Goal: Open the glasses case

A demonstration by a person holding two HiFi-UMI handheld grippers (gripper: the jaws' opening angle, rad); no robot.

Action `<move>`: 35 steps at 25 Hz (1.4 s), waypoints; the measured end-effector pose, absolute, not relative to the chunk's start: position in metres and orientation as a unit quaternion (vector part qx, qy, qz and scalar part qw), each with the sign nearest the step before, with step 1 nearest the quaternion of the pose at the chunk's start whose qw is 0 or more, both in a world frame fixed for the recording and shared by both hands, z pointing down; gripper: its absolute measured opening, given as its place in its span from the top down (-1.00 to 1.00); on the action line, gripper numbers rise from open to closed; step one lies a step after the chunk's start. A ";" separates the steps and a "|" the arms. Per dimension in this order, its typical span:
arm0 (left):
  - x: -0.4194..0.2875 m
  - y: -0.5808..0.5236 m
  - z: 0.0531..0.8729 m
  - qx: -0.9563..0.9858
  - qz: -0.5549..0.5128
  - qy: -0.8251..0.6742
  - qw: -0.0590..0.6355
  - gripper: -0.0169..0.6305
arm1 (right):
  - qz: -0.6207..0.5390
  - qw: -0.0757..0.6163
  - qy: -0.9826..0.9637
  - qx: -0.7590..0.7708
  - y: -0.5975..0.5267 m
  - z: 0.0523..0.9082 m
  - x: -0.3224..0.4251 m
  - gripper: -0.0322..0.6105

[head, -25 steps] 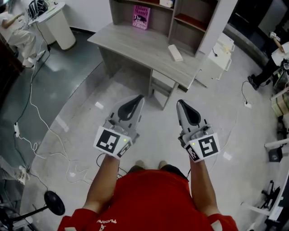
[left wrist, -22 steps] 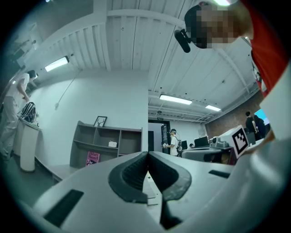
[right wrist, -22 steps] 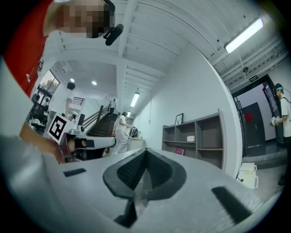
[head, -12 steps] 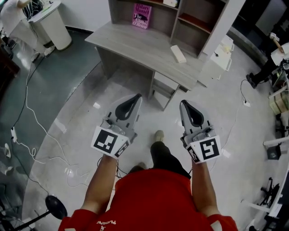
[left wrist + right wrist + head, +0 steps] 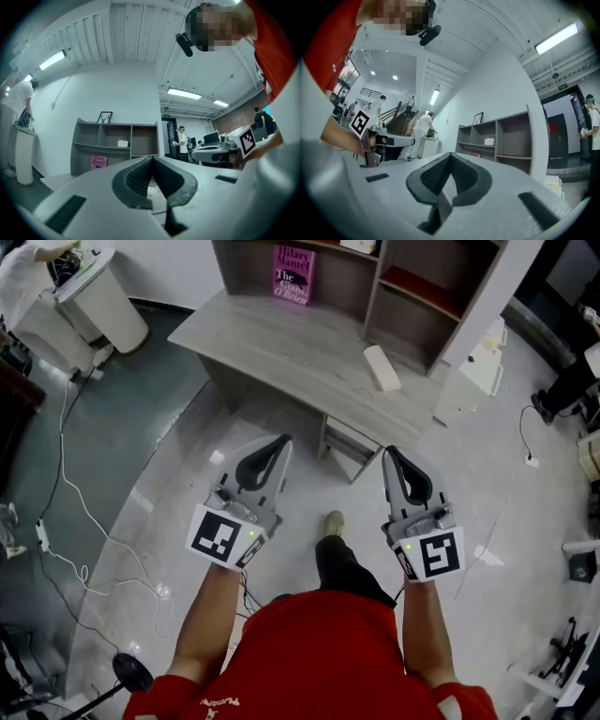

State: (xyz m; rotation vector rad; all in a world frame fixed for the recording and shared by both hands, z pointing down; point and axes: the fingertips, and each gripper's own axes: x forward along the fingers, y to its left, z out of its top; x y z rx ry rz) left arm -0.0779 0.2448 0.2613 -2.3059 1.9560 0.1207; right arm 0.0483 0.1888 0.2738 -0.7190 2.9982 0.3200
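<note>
Head view, left gripper (image 5: 283, 440) clenched, empty, right gripper (image 5: 389, 452) clenched, empty, glasses case (image 5: 382, 367) well apart on desk (image 5: 281, 343)

Red short-sleeved shirt (image 5: 319, 652), dark trousers (image 5: 342, 568), pale shoe (image 5: 332, 521).
Grey plastic left gripper (image 5: 280, 440) and right gripper (image 5: 388, 452), black-padded, each with a black-and-white marker cube (image 5: 223, 536) at its rear.

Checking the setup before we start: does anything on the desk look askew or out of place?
Nothing stands out. The white case lies flat on the desk, and the pink book stands in the shelf unit.
</note>
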 end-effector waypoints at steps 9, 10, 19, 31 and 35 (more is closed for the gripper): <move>-0.099 0.097 0.276 -0.773 0.013 0.633 0.049 0.92 | 0.094 0.010 0.964 -0.247 0.048 0.286 0.035 0.89; -0.100 0.083 0.279 -0.774 0.010 0.631 0.046 0.92 | 0.096 0.008 0.964 -0.246 0.036 0.287 0.033 0.89; -0.102 0.002 0.300 -0.790 -0.025 0.612 0.028 0.92 | 0.071 -0.006 0.964 -0.256 -0.040 0.306 0.023 0.89; -0.108 -0.081 0.337 -0.827 -0.051 0.559 0.008 0.92 | 0.071 -0.053 0.949 -0.304 -0.091 0.335 0.005 0.89; -0.120 -0.109 0.364 -0.847 -0.068 0.527 0.010 0.92 | 0.063 -0.082 0.938 -0.332 -0.114 0.357 -0.005 0.89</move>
